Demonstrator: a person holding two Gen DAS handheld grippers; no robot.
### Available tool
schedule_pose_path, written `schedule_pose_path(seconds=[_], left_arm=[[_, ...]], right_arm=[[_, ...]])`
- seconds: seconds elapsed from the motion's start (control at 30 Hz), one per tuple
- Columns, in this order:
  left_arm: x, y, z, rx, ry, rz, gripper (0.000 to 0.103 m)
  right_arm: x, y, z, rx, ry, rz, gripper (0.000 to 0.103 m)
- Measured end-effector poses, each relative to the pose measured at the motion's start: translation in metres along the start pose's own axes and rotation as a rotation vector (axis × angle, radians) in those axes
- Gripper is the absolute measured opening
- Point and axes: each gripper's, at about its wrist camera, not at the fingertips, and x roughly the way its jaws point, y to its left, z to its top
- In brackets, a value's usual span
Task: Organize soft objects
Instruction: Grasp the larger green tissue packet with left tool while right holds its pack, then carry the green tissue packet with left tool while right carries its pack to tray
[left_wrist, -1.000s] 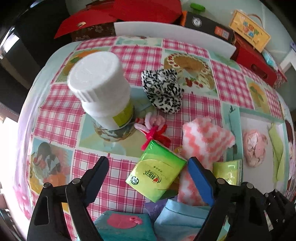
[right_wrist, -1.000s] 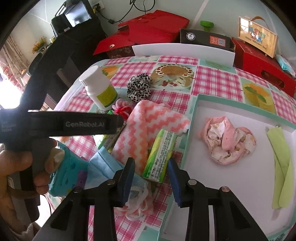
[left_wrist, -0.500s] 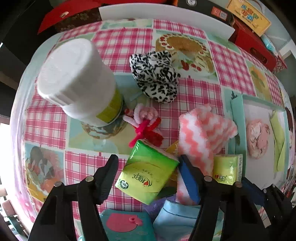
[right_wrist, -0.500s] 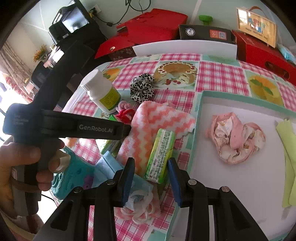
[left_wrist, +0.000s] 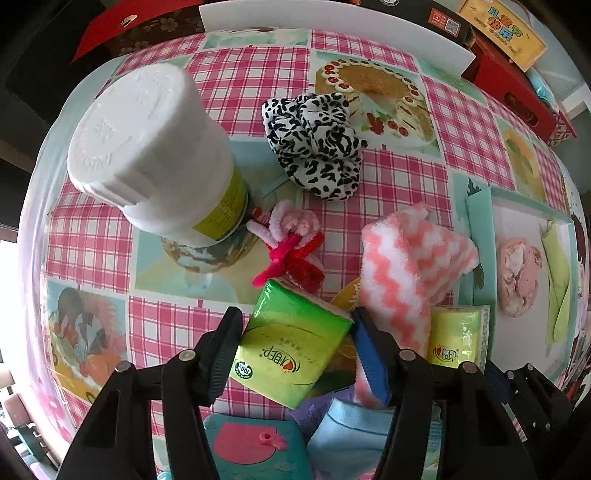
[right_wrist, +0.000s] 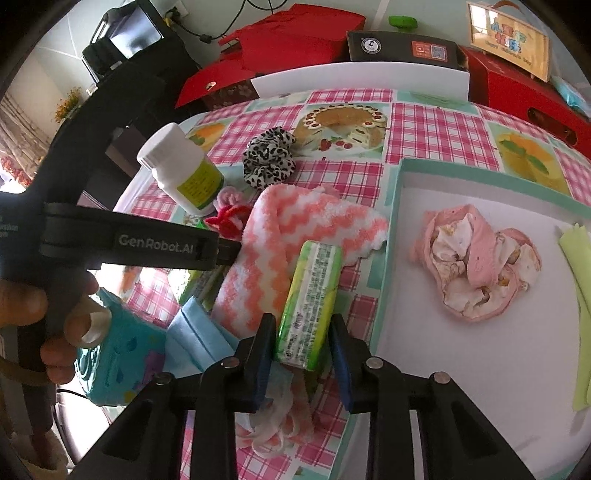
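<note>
My left gripper stands open around a green tissue pack lying on the checked tablecloth; its fingers flank the pack. My right gripper flanks a second green tissue pack that stands on edge, with small gaps at both pads; this pack also shows in the left wrist view. A pink-and-white zigzag towel lies between the packs. A leopard scrunchie and a pink-red pipe-cleaner flower lie beyond. The tray holds a pink cloth and a green cloth.
A white pill bottle stands left of the flower. A teal pouch and a light blue cloth lie under my left gripper. Red boxes and a white board line the table's far edge.
My left gripper has moved forward and down so the green pack now sits between its fingers. My right gripper has crept forward around the second pack.
</note>
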Motion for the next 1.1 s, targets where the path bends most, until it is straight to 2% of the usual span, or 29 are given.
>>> schedule_pose_path(seconds=[0.27, 0.47, 0.57, 0.83, 1.1], left_arm=[[-0.011, 0.008, -0.022, -0.080, -0.085, 0.010, 0.060], [-0.029, 0.011, -0.040, -0.165, -0.213, 0.023, 0.059], [-0.038, 0.009, -0.046, -0.199, -0.267, -0.007, 0.059], [-0.073, 0.005, -0.053, -0.201, -0.374, -0.044, 0.059], [-0.103, -0.001, -0.057, -0.176, -0.471, -0.074, 0.059]], right_arm=[[0.000, -0.003, 0.000, 0.014, -0.011, -0.002, 0.026], [-0.004, -0.004, 0.001, 0.014, -0.023, -0.003, 0.025], [-0.008, -0.005, 0.002, 0.020, -0.031, -0.002, 0.025], [-0.022, -0.006, 0.003, 0.029, -0.073, 0.001, 0.025], [-0.046, -0.007, 0.006, 0.039, -0.150, 0.011, 0.025]])
